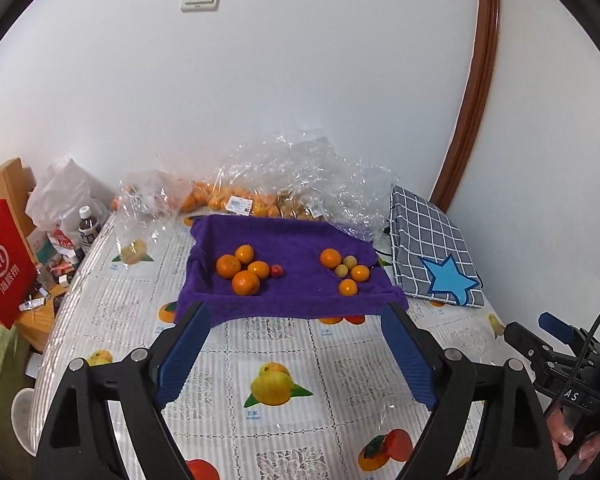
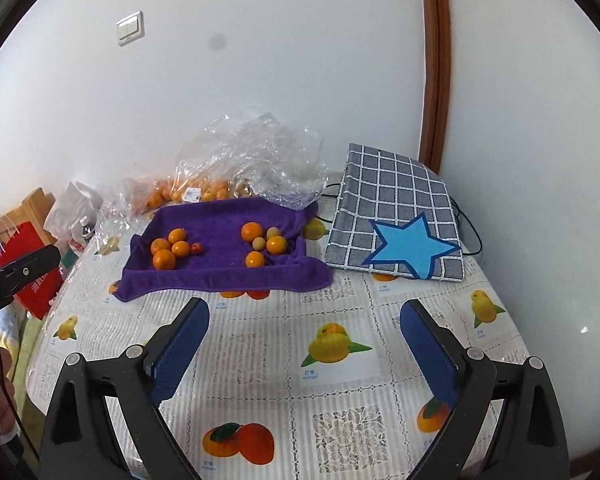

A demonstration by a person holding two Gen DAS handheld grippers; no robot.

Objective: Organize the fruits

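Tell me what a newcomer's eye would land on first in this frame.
The purple towel mid-table, holding two clusters of fruit: four oranges and a small red fruit on its left side, three oranges and two pale fruits on its right. Next, the checked cloth with a blue star lying right of the towel. Both hand-held grippers, left and right, hover open and empty over the tablecloth.
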